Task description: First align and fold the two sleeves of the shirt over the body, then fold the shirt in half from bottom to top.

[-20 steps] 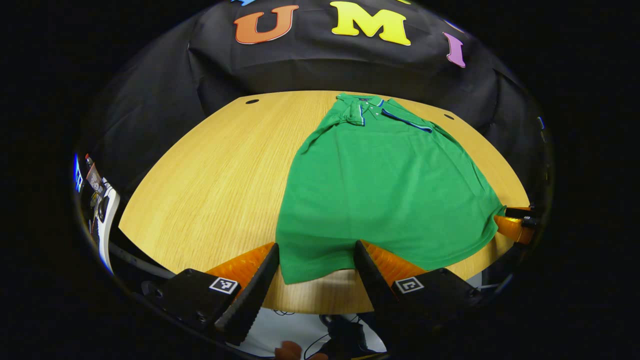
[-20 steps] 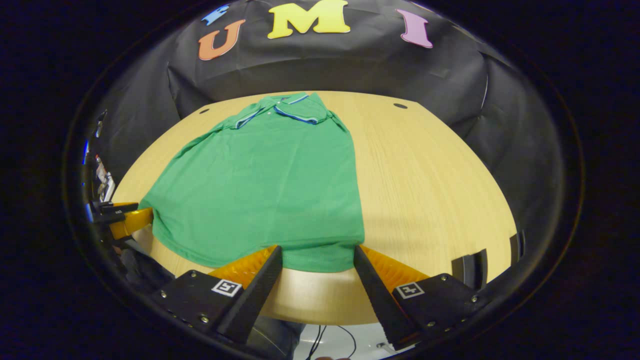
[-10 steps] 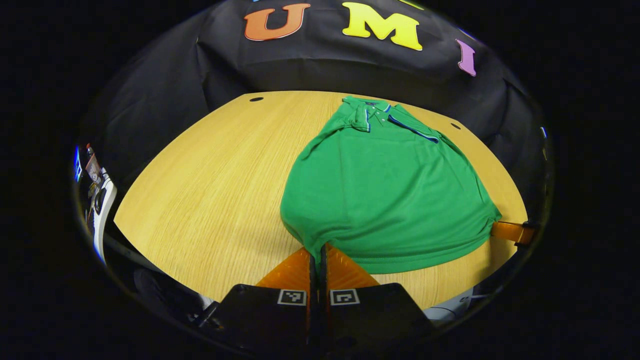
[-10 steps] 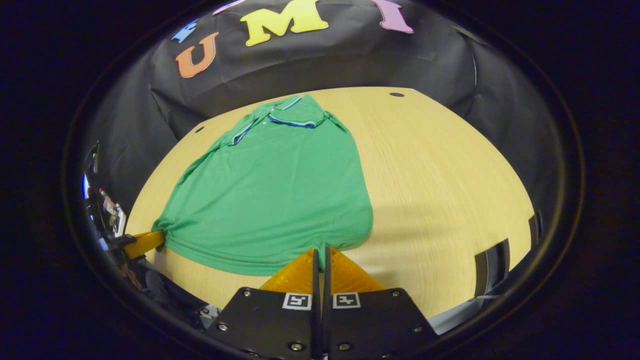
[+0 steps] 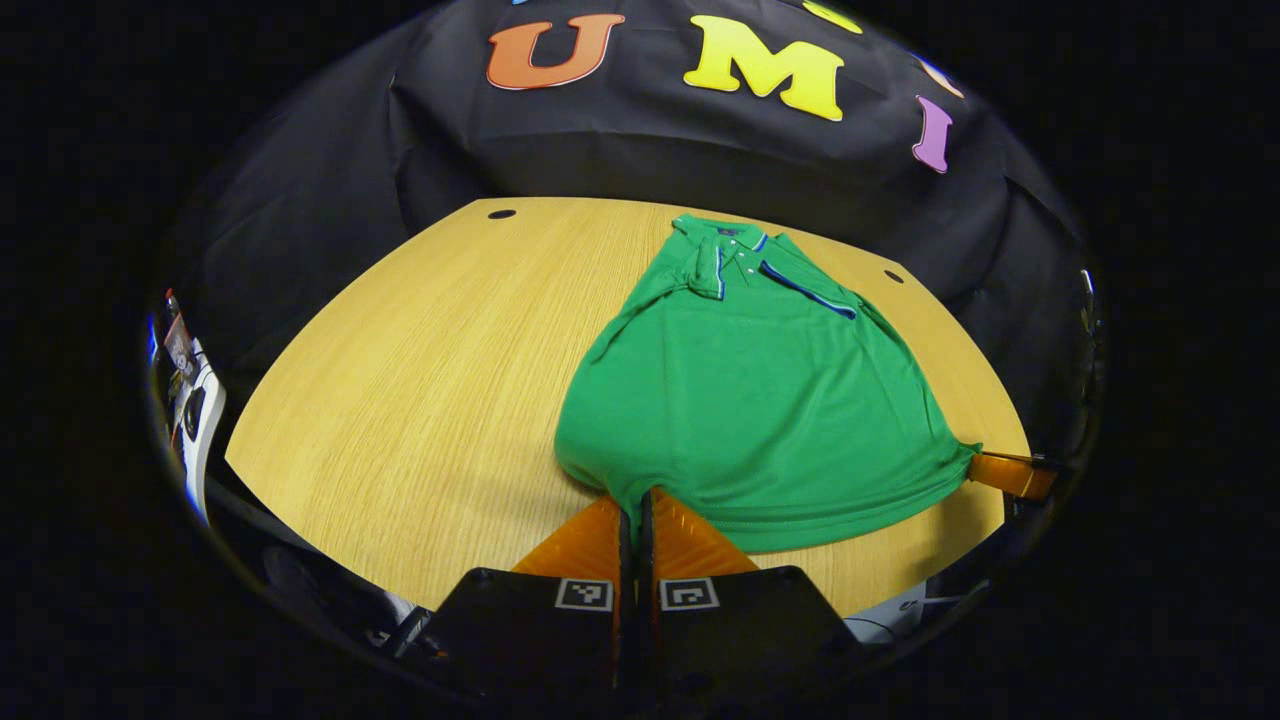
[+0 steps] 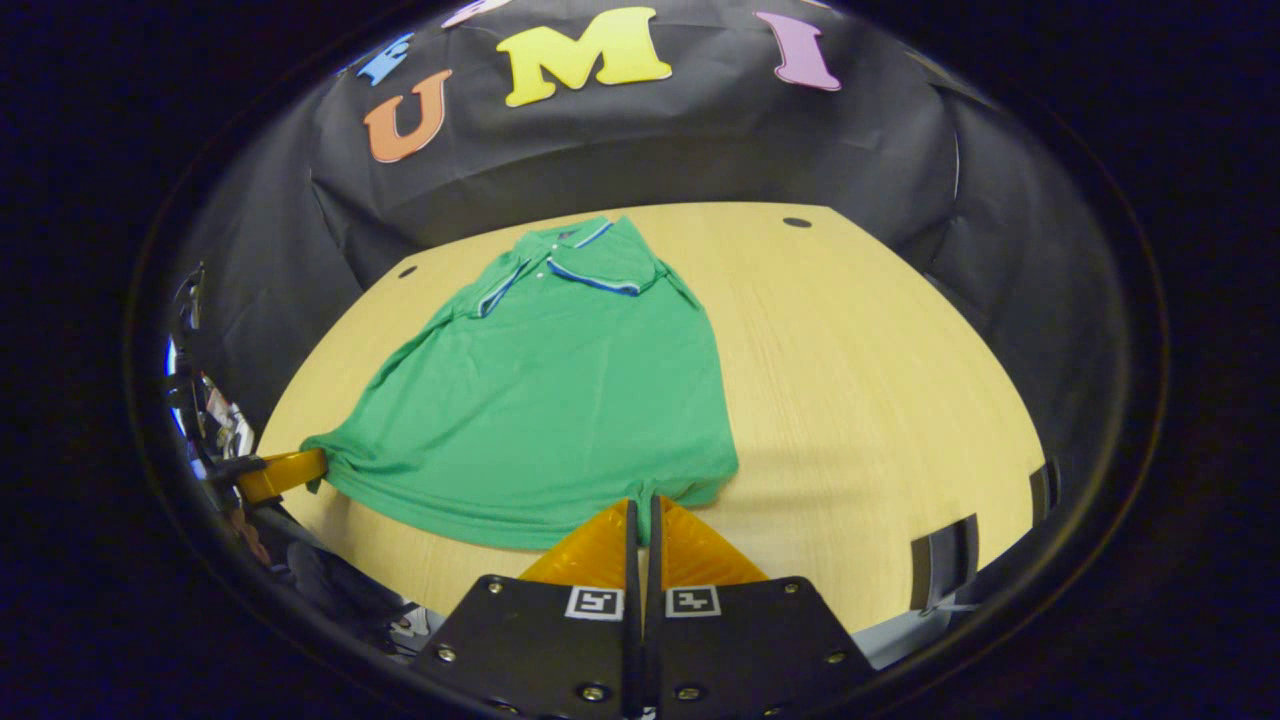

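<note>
Change since earlier frames: a second ago both grippers stood wide open astride the hem; half a second ago they had closed, and the hem corners have since drawn slightly up off the table.
Shirt: green polo shirt [image 5: 760,390] lies on the wooden table [image 5: 420,350], collar [image 5: 745,255] at the far end, hem at the near edge. Sleeves appear already folded in; the outline is narrow, with none sticking out.
Left gripper [image 5: 632,500]: fingers closed together on the hem's left corner; cloth bunches at the tips.
Right gripper [image 6: 643,505]: fingers likewise closed on the hem's right corner, fabric puckered between them. It also shows at the far right of the left gripper view, pinching that corner.
Step in hand: judged to be the start of the bottom-to-top fold, both corners secured.
Next move calls for: lifting both corners together and level, carrying them forward toward the collar, keeping the hem taut so it lands square on the shoulders.
Risk: uneven lift would skew the fold.
</note>
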`<state>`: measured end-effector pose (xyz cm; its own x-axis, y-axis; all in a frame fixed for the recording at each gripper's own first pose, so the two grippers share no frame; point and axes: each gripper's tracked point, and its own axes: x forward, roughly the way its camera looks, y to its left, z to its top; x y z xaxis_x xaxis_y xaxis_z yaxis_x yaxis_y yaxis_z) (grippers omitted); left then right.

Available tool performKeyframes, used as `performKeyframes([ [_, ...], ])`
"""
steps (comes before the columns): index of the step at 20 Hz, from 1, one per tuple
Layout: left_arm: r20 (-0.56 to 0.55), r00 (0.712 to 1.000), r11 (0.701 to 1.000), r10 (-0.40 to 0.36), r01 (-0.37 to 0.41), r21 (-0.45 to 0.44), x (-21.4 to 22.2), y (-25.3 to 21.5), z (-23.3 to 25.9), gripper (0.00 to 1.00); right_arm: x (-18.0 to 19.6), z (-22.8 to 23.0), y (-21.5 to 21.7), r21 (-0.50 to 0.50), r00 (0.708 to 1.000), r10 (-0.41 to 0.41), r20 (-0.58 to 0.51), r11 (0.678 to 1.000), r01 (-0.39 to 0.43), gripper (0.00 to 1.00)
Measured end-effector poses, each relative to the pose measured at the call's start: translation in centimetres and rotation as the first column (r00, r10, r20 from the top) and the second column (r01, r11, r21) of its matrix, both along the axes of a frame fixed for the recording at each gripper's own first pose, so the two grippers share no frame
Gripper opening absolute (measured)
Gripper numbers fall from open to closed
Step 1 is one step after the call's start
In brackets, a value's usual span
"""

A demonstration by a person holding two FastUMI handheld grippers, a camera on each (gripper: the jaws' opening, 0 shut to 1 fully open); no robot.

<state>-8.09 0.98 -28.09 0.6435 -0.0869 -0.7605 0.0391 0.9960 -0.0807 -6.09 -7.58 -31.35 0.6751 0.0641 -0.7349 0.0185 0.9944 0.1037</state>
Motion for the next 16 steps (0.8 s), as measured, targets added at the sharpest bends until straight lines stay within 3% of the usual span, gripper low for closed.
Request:
performKeyframes([
  [16, 0.091, 0.995, 0.997, -0.041, 0.047, -0.064, 9.4, -0.9, 7.3, 0.03, 9.7, 8.5, 0.8, -0.003, 0.989, 0.011, 0.148, 1.000, -0.011, 0.01],
])
